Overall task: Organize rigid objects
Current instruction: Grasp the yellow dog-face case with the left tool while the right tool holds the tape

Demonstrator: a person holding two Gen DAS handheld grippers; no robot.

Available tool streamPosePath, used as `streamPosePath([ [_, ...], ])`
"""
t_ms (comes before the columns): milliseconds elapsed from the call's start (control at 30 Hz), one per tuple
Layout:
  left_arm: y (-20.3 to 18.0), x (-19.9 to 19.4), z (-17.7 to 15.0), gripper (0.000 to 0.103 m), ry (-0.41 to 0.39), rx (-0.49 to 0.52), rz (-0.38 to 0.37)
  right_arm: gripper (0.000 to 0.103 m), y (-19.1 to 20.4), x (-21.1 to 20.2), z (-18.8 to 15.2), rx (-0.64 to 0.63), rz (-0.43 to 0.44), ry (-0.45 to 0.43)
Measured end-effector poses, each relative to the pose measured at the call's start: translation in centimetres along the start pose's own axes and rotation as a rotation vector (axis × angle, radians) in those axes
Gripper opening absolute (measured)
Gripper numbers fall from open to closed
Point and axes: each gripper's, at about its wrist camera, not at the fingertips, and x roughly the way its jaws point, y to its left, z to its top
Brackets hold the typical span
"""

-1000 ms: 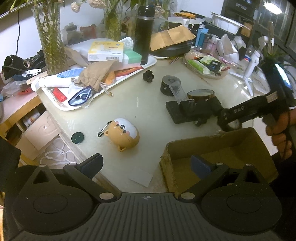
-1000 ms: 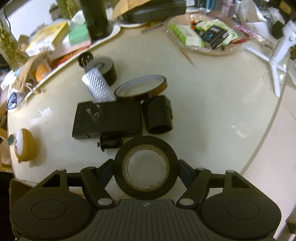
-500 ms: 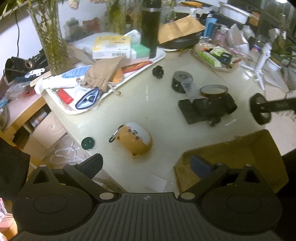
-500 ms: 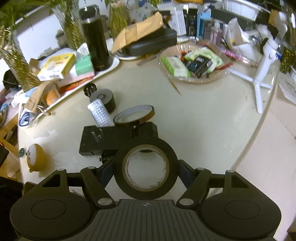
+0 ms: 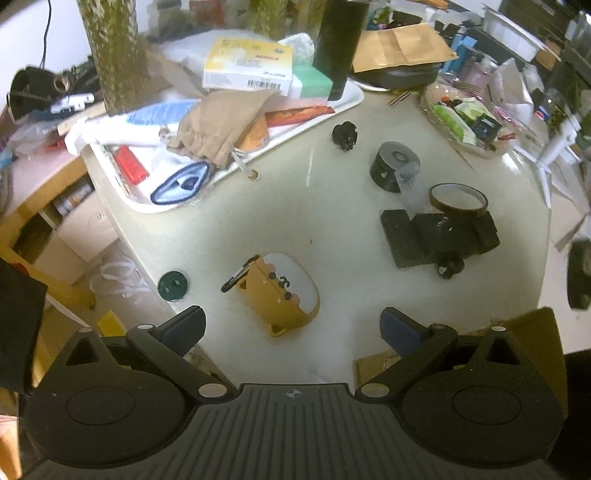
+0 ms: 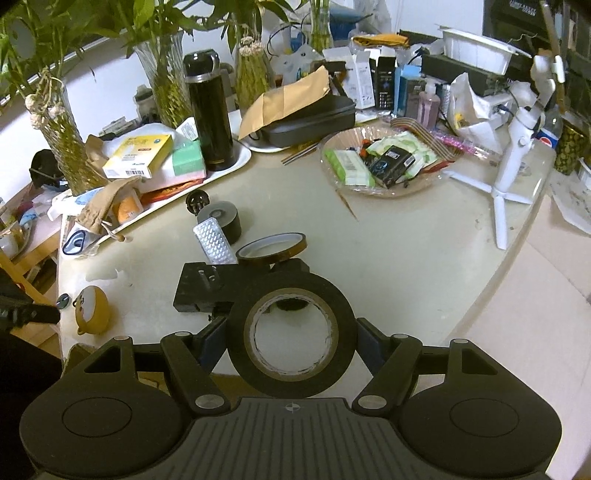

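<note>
A pale, glossy rounded table [image 6: 406,258] fills the room's middle, catching glare from overhead light. Behind the table rises a white wall [image 6: 110,85], with glass vases [image 6: 166,85] of green stems lined along it. Left of the table stands a low wooden shelf [image 5: 33,199]. Right of the table, beige floor [image 6: 524,350] shows. Dark shelving [image 6: 517,11] stands behind the table's far right corner.

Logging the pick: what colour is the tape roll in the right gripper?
Black, with a pale inner core; the tape roll shows best in the right wrist view.
</note>
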Motion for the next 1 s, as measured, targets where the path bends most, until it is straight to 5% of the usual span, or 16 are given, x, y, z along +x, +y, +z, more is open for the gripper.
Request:
streamPosePath([
  [300, 1.4, 2.8, 2.0, 0.102, 0.056, -0.119, -0.029, 0.075, -1.0, -1.8, -1.7, 0.025, 0.014, -0.008],
  [367, 1.7, 3.4, 2.3, 0.089, 0.073, -0.142, -0.031, 0.075, -1.2, -2.1, -2.2, 0.031, 0.015, -0.008],
  [800, 4.7, 7.4, 3.1, 0.082, 0.161, -0.356, -0.093, 0.075, -1.8, -3.2, -3.4, 0.072, 0.025, -0.011],
  [1000, 5.2, 8.6, 3.1, 0.061, 0.185, -0.396, -0.084, 0.075, -1.8, -3.2, -3.6, 0.076, 0.028, -0.010],
])
